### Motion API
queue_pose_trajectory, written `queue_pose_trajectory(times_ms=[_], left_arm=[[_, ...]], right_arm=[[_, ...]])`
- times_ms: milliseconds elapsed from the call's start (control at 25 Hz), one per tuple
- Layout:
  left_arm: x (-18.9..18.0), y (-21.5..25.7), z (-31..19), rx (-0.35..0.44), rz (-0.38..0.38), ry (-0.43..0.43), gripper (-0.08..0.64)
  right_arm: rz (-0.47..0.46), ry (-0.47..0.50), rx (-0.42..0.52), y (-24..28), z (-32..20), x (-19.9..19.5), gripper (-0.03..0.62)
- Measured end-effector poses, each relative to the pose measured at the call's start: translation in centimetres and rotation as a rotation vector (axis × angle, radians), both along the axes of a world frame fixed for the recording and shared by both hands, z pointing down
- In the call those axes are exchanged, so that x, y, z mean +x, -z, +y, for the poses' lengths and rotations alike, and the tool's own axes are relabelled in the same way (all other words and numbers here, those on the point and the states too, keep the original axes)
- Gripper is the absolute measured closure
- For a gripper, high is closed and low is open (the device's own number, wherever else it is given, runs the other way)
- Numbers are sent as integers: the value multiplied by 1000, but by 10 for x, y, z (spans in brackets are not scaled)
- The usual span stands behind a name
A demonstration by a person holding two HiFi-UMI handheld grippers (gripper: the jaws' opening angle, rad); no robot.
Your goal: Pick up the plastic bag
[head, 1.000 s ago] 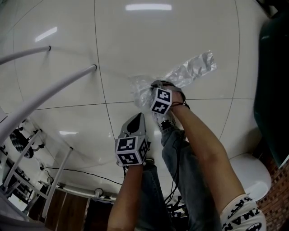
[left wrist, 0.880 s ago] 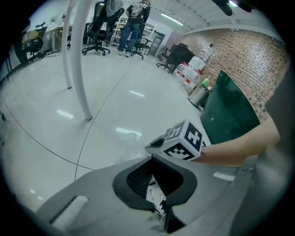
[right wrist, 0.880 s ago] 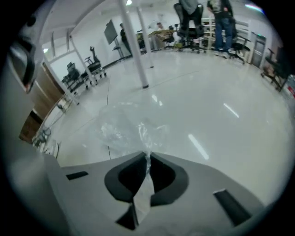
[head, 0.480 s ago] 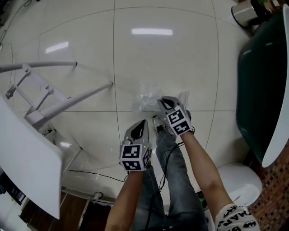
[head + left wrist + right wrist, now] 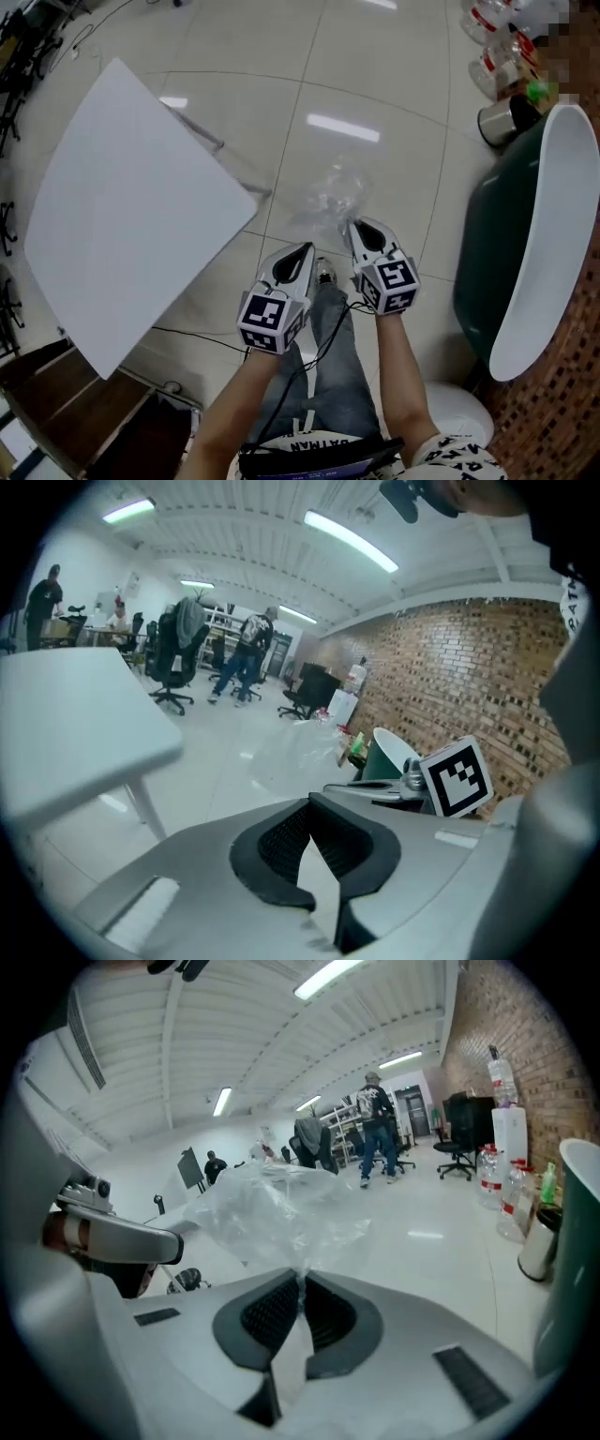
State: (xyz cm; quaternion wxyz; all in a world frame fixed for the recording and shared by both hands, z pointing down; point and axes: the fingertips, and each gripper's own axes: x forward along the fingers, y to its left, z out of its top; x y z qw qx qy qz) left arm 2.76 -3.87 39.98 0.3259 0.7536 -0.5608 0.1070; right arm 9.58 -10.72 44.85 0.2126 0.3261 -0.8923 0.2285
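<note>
The clear plastic bag [image 5: 334, 195] hangs crumpled off the front of my right gripper [image 5: 357, 226], above the pale tiled floor. In the right gripper view the bag [image 5: 272, 1211] billows out ahead, and a pinched fold of it runs down between the black ribbed pads [image 5: 267, 1312]. My right gripper [image 5: 302, 1283] is shut on that fold. My left gripper [image 5: 306, 248] sits just left of it, level with it and apart from the bag. Its jaws [image 5: 309, 803] meet at the tip with nothing between them. From the left gripper view the bag [image 5: 292, 752] shows faintly ahead.
A white table top [image 5: 122, 197] fills the left, its leg [image 5: 246, 180] close to the bag. A dark green tub with a white inside [image 5: 530, 234] stands at the right, bottles and a metal can [image 5: 502, 112] beyond it. People and office chairs [image 5: 183, 649] are far off.
The right gripper has come up off the floor with the bag bunched in it. The head view has swung, bringing the white table top and green tub into sight. The left gripper stays shut alongside.
</note>
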Motion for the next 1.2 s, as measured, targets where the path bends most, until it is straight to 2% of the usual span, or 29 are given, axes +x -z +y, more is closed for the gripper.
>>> queue_pose_trajectory(times_ms=[120, 280, 440, 560, 720, 960, 1080, 1200], left_arm=[[-35, 59, 15, 73, 8, 77, 558], [-102, 125, 52, 140, -50, 231, 558], [-168, 168, 119, 143, -99, 386, 558], [-210, 194, 174, 161, -138, 519, 558], [-244, 223, 226, 197, -189, 671, 558], [-276, 248, 291, 249, -192, 828, 558], [-287, 250, 303, 253, -191, 855, 557], [-291, 247, 305, 236, -178, 829, 557]], right_arm=[[-58, 10, 48, 73, 4, -14, 577], [-136, 78, 110, 161, 12, -46, 577], [-185, 160, 159, 232, 40, -84, 578], [-204, 252, 187, 265, 69, -122, 578], [-190, 376, 238, 289, 102, -167, 578], [-149, 489, 219, 287, 154, -222, 578], [-116, 539, 233, 288, 167, -244, 578], [-114, 544, 227, 292, 176, -255, 578]])
